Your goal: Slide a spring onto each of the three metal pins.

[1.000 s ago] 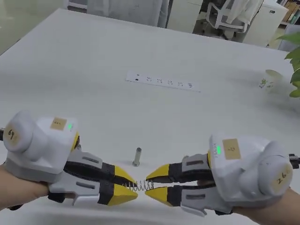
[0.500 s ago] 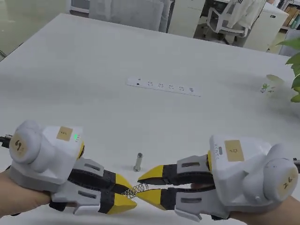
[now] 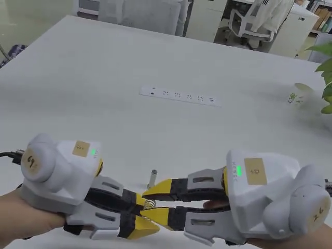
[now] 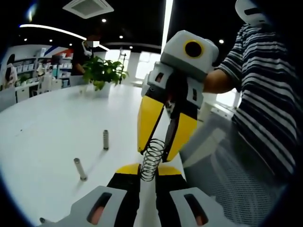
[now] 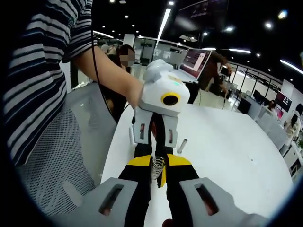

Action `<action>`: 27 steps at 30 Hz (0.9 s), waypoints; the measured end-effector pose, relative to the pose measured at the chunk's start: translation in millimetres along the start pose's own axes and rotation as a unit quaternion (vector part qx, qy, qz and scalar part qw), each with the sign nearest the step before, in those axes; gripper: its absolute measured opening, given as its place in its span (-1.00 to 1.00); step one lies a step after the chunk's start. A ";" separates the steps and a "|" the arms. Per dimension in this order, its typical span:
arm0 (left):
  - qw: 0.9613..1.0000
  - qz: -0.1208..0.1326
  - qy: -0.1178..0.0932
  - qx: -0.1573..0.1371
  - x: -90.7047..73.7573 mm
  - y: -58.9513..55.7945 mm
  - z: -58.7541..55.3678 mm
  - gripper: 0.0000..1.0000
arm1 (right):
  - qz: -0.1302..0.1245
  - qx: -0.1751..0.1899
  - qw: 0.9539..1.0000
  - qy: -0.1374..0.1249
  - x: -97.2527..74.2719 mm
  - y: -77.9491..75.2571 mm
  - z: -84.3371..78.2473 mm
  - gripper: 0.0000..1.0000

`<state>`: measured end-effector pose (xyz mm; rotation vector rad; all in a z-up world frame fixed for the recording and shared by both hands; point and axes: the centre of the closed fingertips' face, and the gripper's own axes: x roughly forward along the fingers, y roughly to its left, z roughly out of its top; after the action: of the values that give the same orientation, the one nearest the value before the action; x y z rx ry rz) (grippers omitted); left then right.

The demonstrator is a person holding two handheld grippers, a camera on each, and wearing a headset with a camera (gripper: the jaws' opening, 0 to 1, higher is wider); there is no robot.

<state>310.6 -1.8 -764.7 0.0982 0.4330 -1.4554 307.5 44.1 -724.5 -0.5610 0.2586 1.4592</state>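
Nearest us, just inside the front edge of the table (image 3: 78, 78), our left tongs (image 4: 147, 170) and right tongs (image 5: 158, 166) meet tip to tip. Each is closed on one end of the same spring (image 3: 149, 204), held just above the top. Just beyond the tips a metal pin (image 3: 152, 178) stands upright, apart from the spring; the left gripper view shows two such pins standing near each other. Past that the white top lies wide and open up to a power strip (image 3: 180, 96). A paper cup (image 3: 299, 91) and a plant (image 3: 326, 78) sit at the far right edge, with office chairs (image 3: 249, 23) beyond.
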 end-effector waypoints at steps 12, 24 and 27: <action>1.000 0.003 0.008 -0.017 -0.3 -1.1 -6.5 -0.91 | 0.005 -0.025 1.000 0.015 0.3 4.9 -3.4 -0.86; 0.999 0.028 0.005 -0.028 -7.2 6.8 -4.8 -0.74 | -0.006 -0.028 0.999 0.016 0.8 -2.3 0.5 -0.86; 0.999 0.029 0.004 -0.031 -7.8 6.4 -4.5 -0.73 | -0.008 -0.030 0.999 0.019 0.4 -3.6 -0.8 -0.86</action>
<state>315.4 7.7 -767.4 0.0653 0.4777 -1.3828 311.1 44.0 -724.7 -0.6382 0.2407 1.4454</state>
